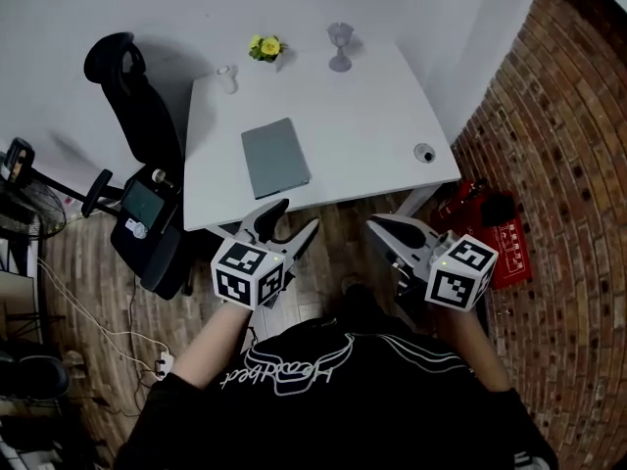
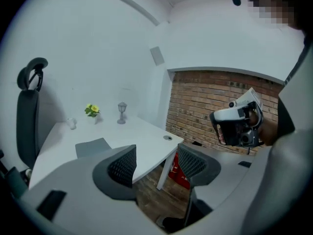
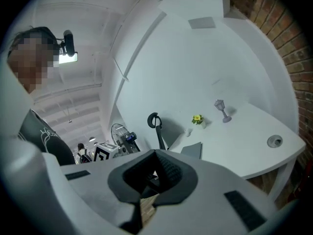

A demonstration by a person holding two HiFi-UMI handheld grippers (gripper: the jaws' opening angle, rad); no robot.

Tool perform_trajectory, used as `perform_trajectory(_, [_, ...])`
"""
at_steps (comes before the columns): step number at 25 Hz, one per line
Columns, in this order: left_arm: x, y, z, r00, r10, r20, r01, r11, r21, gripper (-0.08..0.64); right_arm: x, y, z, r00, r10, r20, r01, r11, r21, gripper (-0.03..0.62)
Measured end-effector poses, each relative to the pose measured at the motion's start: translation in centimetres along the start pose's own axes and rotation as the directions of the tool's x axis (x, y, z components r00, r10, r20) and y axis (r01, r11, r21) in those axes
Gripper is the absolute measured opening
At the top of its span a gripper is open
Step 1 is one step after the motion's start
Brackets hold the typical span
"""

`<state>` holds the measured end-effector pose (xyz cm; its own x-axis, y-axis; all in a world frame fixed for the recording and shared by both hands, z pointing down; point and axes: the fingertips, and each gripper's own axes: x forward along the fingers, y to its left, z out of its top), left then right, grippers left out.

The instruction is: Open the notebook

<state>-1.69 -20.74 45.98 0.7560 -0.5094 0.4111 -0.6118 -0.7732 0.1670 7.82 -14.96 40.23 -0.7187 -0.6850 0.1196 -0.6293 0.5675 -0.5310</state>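
A white bench (image 1: 362,116) stands against the wall, with a black office chair (image 1: 137,106) at its left end. A closed grey notebook (image 1: 275,158) lies flat near the bench's front edge. Short of that edge, the left tongs (image 1: 297,214) gape wide and empty. The right tongs (image 1: 377,225) are pressed together on nothing. Small yellow flowers (image 1: 265,47) sit at the far edge.
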Motion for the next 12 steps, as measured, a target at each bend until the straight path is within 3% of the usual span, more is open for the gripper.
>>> perform_trajectory(12, [9.1,6.1,-2.3,0.98,0.155,-0.123,-0.143,0.985,0.099,0.275,5.0,-8.1,4.1,0.991,0.093,-0.099,-0.091,0.996,0.02,0.0])
